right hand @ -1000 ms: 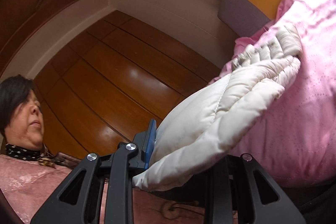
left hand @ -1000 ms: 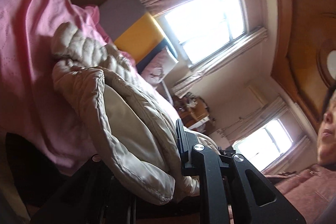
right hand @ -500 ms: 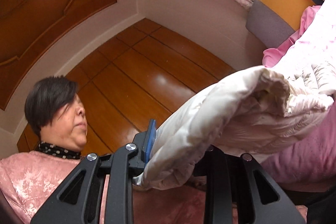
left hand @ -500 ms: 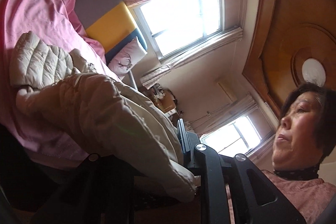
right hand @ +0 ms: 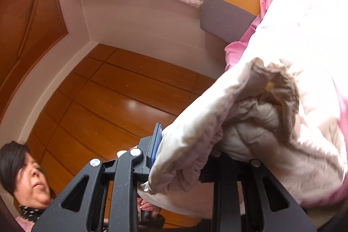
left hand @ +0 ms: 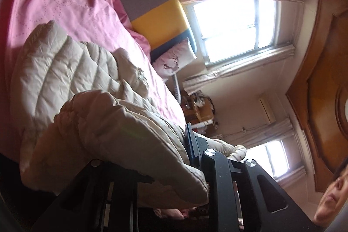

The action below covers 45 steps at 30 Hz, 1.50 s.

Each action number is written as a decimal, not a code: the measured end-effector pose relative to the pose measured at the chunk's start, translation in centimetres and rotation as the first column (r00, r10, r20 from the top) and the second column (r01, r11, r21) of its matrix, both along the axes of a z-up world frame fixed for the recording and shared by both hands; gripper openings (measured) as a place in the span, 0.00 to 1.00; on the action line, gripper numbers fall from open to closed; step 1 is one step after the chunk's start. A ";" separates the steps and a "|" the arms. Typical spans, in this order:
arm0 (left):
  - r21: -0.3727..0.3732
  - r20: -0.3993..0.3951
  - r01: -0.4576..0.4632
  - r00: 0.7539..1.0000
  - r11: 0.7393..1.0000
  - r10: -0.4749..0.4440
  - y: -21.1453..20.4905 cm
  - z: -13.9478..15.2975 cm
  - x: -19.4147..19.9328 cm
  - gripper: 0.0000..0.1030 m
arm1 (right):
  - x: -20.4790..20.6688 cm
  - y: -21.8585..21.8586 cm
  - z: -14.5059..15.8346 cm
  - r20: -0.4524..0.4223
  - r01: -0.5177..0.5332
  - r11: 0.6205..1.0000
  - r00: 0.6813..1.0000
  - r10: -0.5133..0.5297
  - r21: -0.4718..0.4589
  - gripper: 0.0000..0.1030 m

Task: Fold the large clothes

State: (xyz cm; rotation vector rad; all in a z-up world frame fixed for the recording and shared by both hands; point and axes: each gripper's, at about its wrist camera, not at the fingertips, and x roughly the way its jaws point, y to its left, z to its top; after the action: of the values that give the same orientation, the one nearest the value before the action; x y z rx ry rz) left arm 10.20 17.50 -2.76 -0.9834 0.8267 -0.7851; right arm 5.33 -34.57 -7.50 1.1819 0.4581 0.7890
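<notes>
Beige quilted jacket (left hand: pixel 71 79) lying partly on the pink bed (left hand: pixel 65 3), its near end lifted over the edge. Left gripper (left hand: pixel 152 169) opening, jaws easing with the padded hem between them. Right gripper (right hand: pixel 184 158) clamped on a bunched fold of jacket. Risk: slick hem slipping free on the left, fold sagging lopsided. No readable brand, label or writing.

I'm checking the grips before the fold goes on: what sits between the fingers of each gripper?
Quilted beige jacket fabric fills both gaps: in the left wrist view inside the opening left gripper, in the right wrist view inside the right gripper.
</notes>
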 end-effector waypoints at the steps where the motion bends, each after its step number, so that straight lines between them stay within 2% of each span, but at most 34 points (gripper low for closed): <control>1: 0.008 -0.003 -0.002 1.000 1.000 0.002 -0.1 -0.3 0.9 0.19 | 0.9 0.1 0.0 -0.007 0.008 1.000 1.000 -0.008 -0.016 0.24; 5: 0.040 -0.028 -0.021 0.999 0.999 0.022 -0.5 -1.3 4.1 0.21 | 4.1 0.5 -0.8 -0.046 0.037 0.998 0.998 -0.039 -0.045 0.26; 8: 0.131 -0.026 -0.037 0.999 0.991 0.041 -1.4 -2.0 6.3 0.21 | 5.9 0.9 -1.9 -0.084 0.069 0.996 0.994 -0.074 -0.058 0.26; 11: 0.188 -0.037 -0.040 0.998 0.981 0.048 -2.0 -2.6 7.9 0.29 | 7.2 1.0 -3.3 -0.128 0.115 0.991 0.984 -0.122 -0.062 0.26; 12: 0.194 -0.045 -0.046 0.997 0.980 0.056 -2.1 -2.9 8.5 0.34 | 7.5 0.9 -4.0 -0.150 0.128 0.990 0.979 -0.136 -0.062 0.26; 14: 0.172 -0.064 -0.067 0.995 0.983 0.079 -1.8 -3.2 8.9 0.49 | 8.1 0.7 -4.7 -0.168 0.150 0.986 0.973 -0.161 -0.075 0.26; 15: 0.147 -0.058 -0.090 0.993 0.985 0.099 -1.5 -3.3 9.0 0.71 | 8.3 0.6 -4.9 -0.171 0.160 0.983 0.970 -0.173 -0.086 0.27; 16: 0.119 -0.021 -0.136 0.990 0.984 0.139 -1.1 -3.1 8.8 0.89 | 8.4 0.4 -5.1 -0.171 0.171 0.980 0.968 -0.186 -0.100 0.30; 18: 0.139 0.064 -0.230 0.973 0.963 0.223 -0.4 -2.5 8.0 0.93 | 8.5 0.1 -5.2 -0.165 0.204 0.971 0.961 -0.222 -0.122 0.39; 20: 0.218 0.109 -0.295 0.955 0.930 0.277 -0.1 -2.4 7.7 0.95 | 8.4 0.0 -4.5 -0.143 0.249 0.956 0.952 -0.271 -0.154 0.62; 21: 0.287 0.121 -0.315 0.949 0.905 0.292 -0.3 -2.7 7.6 0.95 | 8.2 0.1 -4.0 -0.127 0.273 0.945 0.946 -0.298 -0.183 0.67; 22: 0.325 0.122 -0.315 0.949 0.892 0.291 -0.4 -3.0 7.7 0.95 | 7.9 0.3 -3.1 -0.115 0.295 0.927 0.938 -0.327 -0.233 0.76; 23: 0.375 0.127 -0.308 0.951 0.874 0.281 -0.8 -3.4 7.5 0.95 | 7.8 0.9 -2.2 -0.101 0.308 0.904 0.931 -0.350 -0.296 0.84; 25: 0.417 0.148 -0.311 0.950 0.854 0.274 -1.3 -3.8 7.2 0.95 | 7.3 2.6 0.4 -0.032 0.319 0.831 0.927 -0.374 -0.456 0.89; 26: 0.431 0.165 -0.318 0.948 0.844 0.273 -1.6 -4.0 7.1 0.95 | 7.5 3.7 1.5 0.006 0.312 0.781 0.930 -0.367 -0.540 0.89; 28: 0.458 0.194 -0.332 0.942 0.825 0.272 -2.1 -4.2 6.7 0.95 | 8.2 6.2 3.1 0.045 0.267 0.648 0.940 -0.338 -0.713 0.89; 30: 0.479 0.202 -0.333 0.942 0.812 0.268 -2.2 -4.3 6.7 0.95 | 9.6 8.5 3.7 0.033 0.196 0.515 0.951 -0.307 -0.835 0.89; 33: 0.536 0.216 -0.338 0.941 0.774 0.262 -3.0 -4.4 7.2 0.95 | 11.8 11.1 2.8 -0.052 0.058 0.399 0.964 -0.259 -0.915 0.79; 34: 0.555 0.222 -0.341 0.940 0.759 0.260 -3.5 -4.2 7.5 0.95 | 12.6 11.9 2.2 -0.076 0.023 0.363 0.963 -0.257 -0.931 0.71; 35: 0.583 0.229 -0.341 0.940 0.737 0.254 -3.7 -4.3 7.6 0.95 | 13.0 12.7 1.4 -0.088 0.001 0.333 0.964 -0.252 -0.943 0.62; 36: 0.622 0.239 -0.342 0.939 0.704 0.246 -4.1 -4.6 7.7 0.95 | 13.2 13.3 0.7 -0.093 -0.016 0.304 0.966 -0.242 -0.952 0.53; 38: 0.699 0.255 -0.345 0.939 0.627 0.233 -4.6 -5.3 8.1 0.95 | 13.5 14.5 -0.4 -0.084 -0.032 0.231 0.972 -0.218 -0.973 0.04; 39: 0.710 0.264 -0.350 0.937 0.611 0.230 -4.6 -5.3 8.0 0.95 | 13.6 15.0 -0.4 -0.083 -0.039 0.216 0.977 -0.195 -0.976 0.00; 40: 0.709 0.268 -0.353 0.936 0.611 0.229 -4.6 -5.3 8.0 0.95 | 13.8 14.9 -0.5 -0.065 -0.026 0.203 0.980 -0.186 -0.979 0.00; 42: 0.706 0.265 -0.358 0.934 0.612 0.240 -4.3 -5.1 8.1 0.95 | 14.0 15.6 0.5 -0.002 0.026 0.148 0.983 -0.182 -0.989 0.00; 43: 0.705 0.260 -0.360 0.933 0.612 0.249 -4.3 -5.0 8.3 0.95 | 14.3 15.7 0.7 0.021 0.046 0.135 0.983 -0.182 -0.990 0.00; 45: 0.703 0.247 -0.366 0.930 0.610 0.272 -4.1 -4.9 8.9 0.95 | 15.4 15.6 0.7 0.023 0.051 0.142 0.982 -0.189 -0.989 0.00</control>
State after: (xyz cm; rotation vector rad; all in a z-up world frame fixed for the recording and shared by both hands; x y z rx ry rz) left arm 19.09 13.36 -7.68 -0.3109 0.7369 -0.1306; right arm 20.73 -18.98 -6.77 -0.0747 0.7947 0.0986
